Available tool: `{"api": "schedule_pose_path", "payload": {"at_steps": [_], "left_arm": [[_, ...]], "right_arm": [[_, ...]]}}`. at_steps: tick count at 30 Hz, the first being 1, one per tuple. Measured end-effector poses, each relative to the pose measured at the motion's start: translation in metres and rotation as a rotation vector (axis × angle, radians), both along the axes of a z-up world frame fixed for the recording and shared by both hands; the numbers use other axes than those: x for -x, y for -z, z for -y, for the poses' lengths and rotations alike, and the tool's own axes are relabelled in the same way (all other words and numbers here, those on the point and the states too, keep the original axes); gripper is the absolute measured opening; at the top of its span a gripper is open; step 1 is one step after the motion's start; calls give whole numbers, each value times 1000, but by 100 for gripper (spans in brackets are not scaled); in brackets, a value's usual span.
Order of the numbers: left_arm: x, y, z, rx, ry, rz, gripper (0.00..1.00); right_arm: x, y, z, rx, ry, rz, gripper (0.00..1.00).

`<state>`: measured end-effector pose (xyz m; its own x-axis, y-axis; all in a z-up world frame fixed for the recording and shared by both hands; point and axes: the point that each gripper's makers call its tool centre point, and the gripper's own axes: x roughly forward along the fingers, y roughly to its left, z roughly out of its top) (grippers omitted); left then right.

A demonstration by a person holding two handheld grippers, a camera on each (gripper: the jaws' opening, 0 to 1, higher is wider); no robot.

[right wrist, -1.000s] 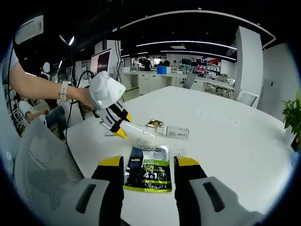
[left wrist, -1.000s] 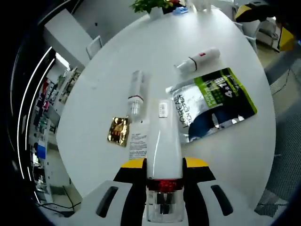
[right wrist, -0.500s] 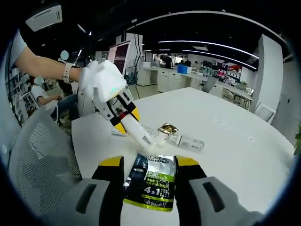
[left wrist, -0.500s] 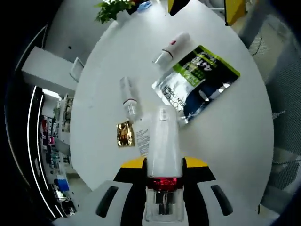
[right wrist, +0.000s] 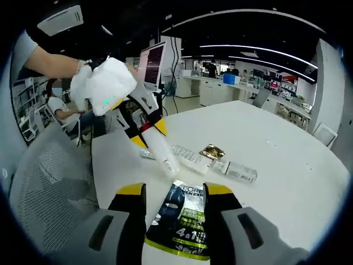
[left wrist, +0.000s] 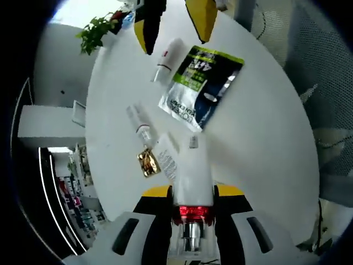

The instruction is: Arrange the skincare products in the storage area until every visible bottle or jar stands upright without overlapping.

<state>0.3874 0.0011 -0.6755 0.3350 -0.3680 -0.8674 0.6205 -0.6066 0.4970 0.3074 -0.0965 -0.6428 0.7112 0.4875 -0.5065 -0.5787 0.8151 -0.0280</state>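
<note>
in the lower middle our left tongs pinch a white tube held off the counter, our right tongs spread above the green sachet, with a gold packet and clear bottle lying farther up.

The table has lots of bare room on the side past the pouch; the things lie close in a bunch: a gold packet, a flat sachet, a clear tube and a white bottle; the left gripper with its bottle hangs over the bunch; a mesh chair stands at the table edge.
</note>
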Motion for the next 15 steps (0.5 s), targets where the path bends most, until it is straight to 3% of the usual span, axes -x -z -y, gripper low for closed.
{"api": "schedule_pose_path", "payload": {"at_steps": [6, 15], "left_arm": [[9, -2, 3, -37, 155, 66, 25], [26, -4, 16, -83, 386, 170, 25]], "right_arm": [[-9, 12, -14, -1, -81, -28, 40], [-25, 26, -46, 6, -236, 4, 42]]}}
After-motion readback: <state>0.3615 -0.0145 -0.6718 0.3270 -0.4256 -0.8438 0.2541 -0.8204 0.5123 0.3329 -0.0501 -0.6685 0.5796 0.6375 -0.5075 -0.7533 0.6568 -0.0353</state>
